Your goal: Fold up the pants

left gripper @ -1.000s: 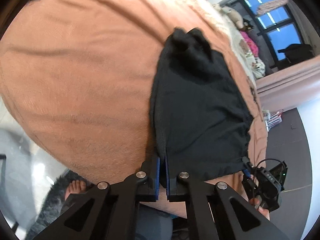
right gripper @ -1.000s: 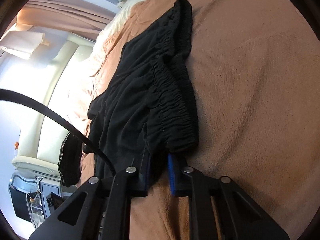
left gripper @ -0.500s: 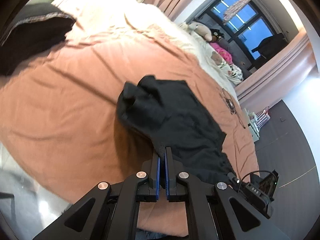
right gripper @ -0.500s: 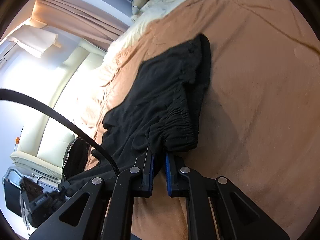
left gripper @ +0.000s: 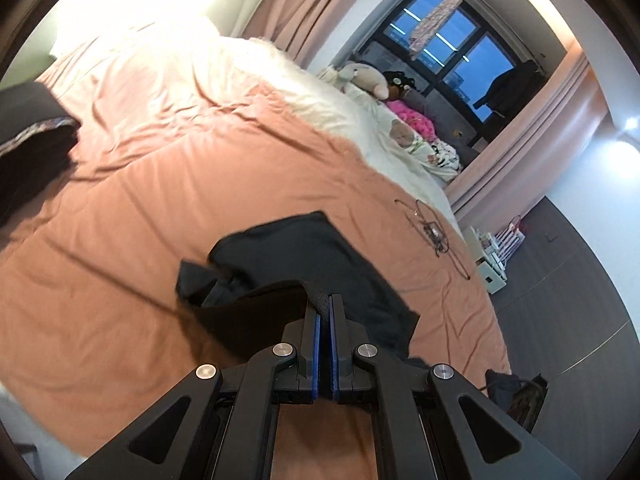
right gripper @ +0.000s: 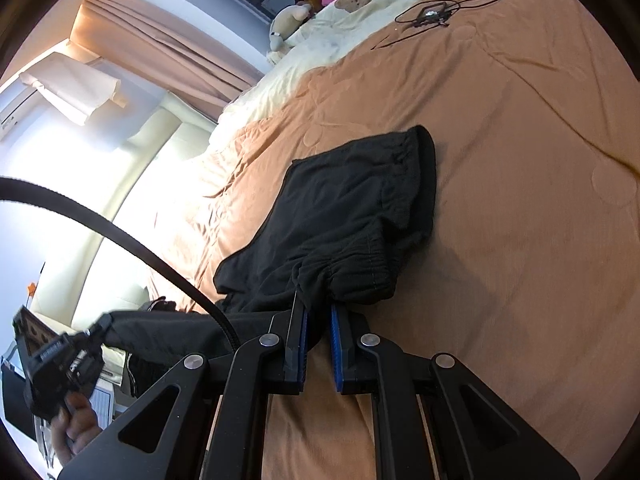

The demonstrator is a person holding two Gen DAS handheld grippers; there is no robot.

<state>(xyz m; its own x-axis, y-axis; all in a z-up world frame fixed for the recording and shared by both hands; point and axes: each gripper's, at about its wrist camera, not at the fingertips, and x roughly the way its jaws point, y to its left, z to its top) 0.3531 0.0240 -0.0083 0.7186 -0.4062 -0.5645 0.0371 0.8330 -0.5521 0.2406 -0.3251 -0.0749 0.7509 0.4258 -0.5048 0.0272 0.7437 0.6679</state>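
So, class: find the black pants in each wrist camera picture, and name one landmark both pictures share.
Left wrist view: the black pants lie low in the centre on the orange bedspread, an edge clamped in the left gripper.
Right wrist view: mid-picture, waistband bunched in the right gripper.
Shared landmark: the tangled black cable on the bedspread.

1. The bed (left gripper: 168, 208) carries everything; its top layer is a salmon-orange blanket (right gripper: 520, 160).
2. The black pants (right gripper: 352, 208) lie on the blanket, partly lifted at the near edge.
3. Beyond the pants, a thin black cable tangle (left gripper: 430, 232) rests on the blanket.
4. Farther beyond the pants, a cream duvet (left gripper: 320, 96) covers the bed's far side.
5. A plush toy (left gripper: 366, 78) lies on the duvet.
6. Left of the pants, a dark garment (left gripper: 28, 148) sits on the blanket.
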